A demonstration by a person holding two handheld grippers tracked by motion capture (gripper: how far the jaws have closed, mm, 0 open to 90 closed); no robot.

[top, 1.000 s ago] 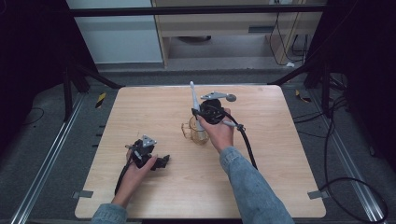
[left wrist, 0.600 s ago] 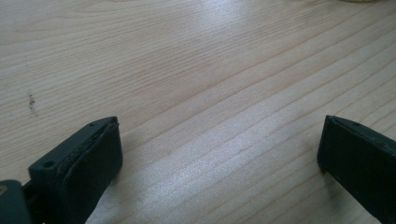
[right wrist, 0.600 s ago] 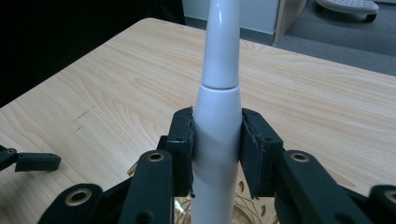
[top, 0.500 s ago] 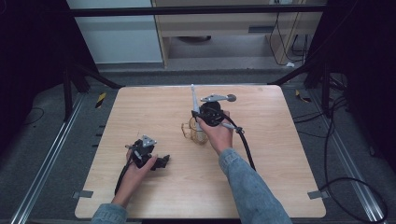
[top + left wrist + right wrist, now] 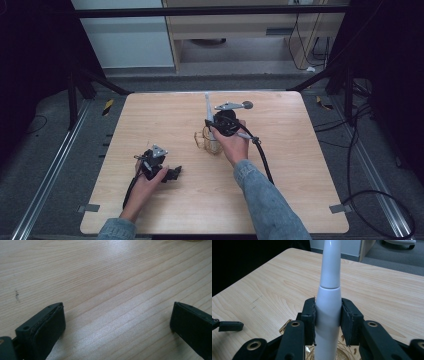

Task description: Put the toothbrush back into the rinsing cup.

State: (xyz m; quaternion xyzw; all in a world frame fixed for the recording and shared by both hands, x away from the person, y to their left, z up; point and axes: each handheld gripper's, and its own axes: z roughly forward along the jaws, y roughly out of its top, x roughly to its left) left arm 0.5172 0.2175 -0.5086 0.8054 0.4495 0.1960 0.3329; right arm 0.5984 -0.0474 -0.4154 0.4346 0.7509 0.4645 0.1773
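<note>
A white toothbrush-like handle point(image 5: 206, 106) stands nearly upright, tip away from me, above a clear glass cup with gold marks point(image 5: 204, 141) near the table's middle. My right gripper point(image 5: 214, 125) is shut on the handle. In the right gripper view both pads press the handle's point(image 5: 328, 290) thick lower part, the right gripper point(image 5: 328, 316) sits just over the cup's rim point(image 5: 343, 350), and whether the handle's hidden lower end is inside the cup I cannot tell. My left gripper point(image 5: 171, 174) rests low on the wood at the front left, open, with bare board between its jaws point(image 5: 117, 325).
The wooden table point(image 5: 300, 150) has room on all sides of the cup. A black cable point(image 5: 262, 157) trails from the right gripper toward the front. The left gripper's jaw point(image 5: 230, 326) shows far left in the right gripper view. Cabinets stand beyond the far edge.
</note>
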